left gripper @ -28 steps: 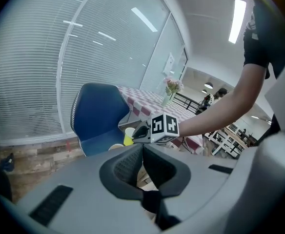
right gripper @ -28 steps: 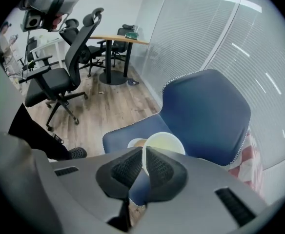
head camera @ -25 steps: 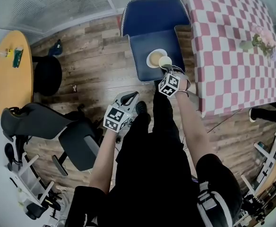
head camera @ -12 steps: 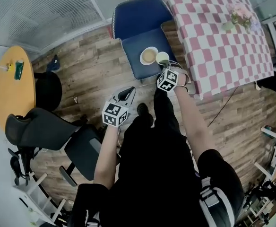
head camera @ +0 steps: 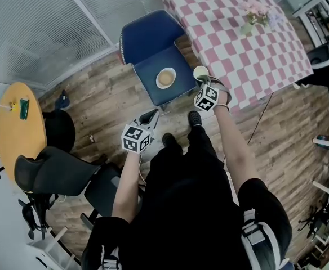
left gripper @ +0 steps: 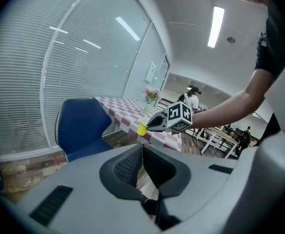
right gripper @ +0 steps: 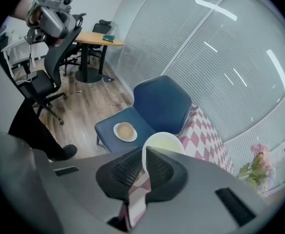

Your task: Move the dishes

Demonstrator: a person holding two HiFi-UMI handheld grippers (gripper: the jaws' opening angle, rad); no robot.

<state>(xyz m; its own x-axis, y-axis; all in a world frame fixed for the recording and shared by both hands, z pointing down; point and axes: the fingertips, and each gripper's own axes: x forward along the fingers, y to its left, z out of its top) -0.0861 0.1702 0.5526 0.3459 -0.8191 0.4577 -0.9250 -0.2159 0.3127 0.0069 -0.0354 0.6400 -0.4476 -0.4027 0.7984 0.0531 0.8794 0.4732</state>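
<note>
The right gripper (head camera: pixel 203 81) has its jaws clenched on the rim of the yellow-green cup (head camera: pixel 200 72), upper centre of the head view, between the blue chair (head camera: pixel 153 44) and the checked surface (head camera: pixel 249 44), probably its destination. The saucer (head camera: pixel 165 77) waits on the seat. Only the left gripper view shows the left gripper (head camera: pixel 152 116) pressed shut, empty.

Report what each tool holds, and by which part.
The right tool pinches the yellow cup by its rim, one jaw inside. The left tool is shut and holds nothing.
</note>
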